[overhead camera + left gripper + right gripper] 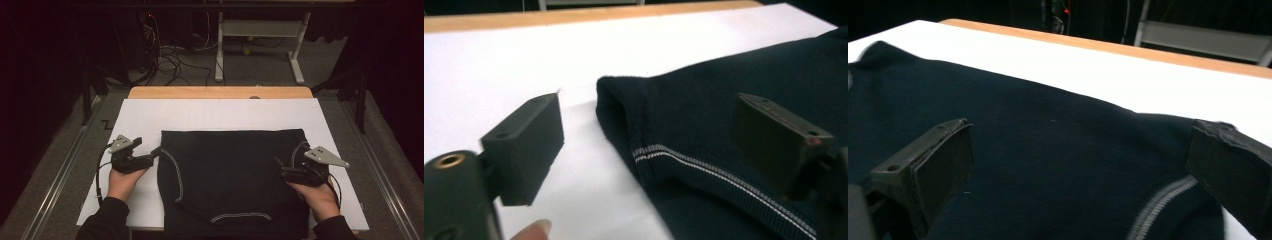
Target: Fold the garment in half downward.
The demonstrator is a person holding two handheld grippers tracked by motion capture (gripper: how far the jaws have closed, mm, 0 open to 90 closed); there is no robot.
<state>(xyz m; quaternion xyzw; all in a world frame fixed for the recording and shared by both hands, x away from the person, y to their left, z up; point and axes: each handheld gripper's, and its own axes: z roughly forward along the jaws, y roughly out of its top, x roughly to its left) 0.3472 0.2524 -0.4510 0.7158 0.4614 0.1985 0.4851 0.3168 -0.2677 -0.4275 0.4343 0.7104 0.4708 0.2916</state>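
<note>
Where the pale wooden table (220, 92) carries a white rectangular sheet (150, 117), lies flat at centre a folded dark navy knit garment with grey-white piping (232, 175), bare white margin wide beyond its far edge, narrower at both sides. Hovers at its left edge the left gripper (156, 151), jaws spread, pinching nothing. Hovers over its right edge the right gripper (278, 165), likewise spread wide, empty.

Each black hand-held gripper, left (153, 156) and right (280, 167), carries a grey three-cornered plate with dark screw holes, blocky black jaws and a thin black cable. The person wears dark long sleeves (104, 220).
</note>
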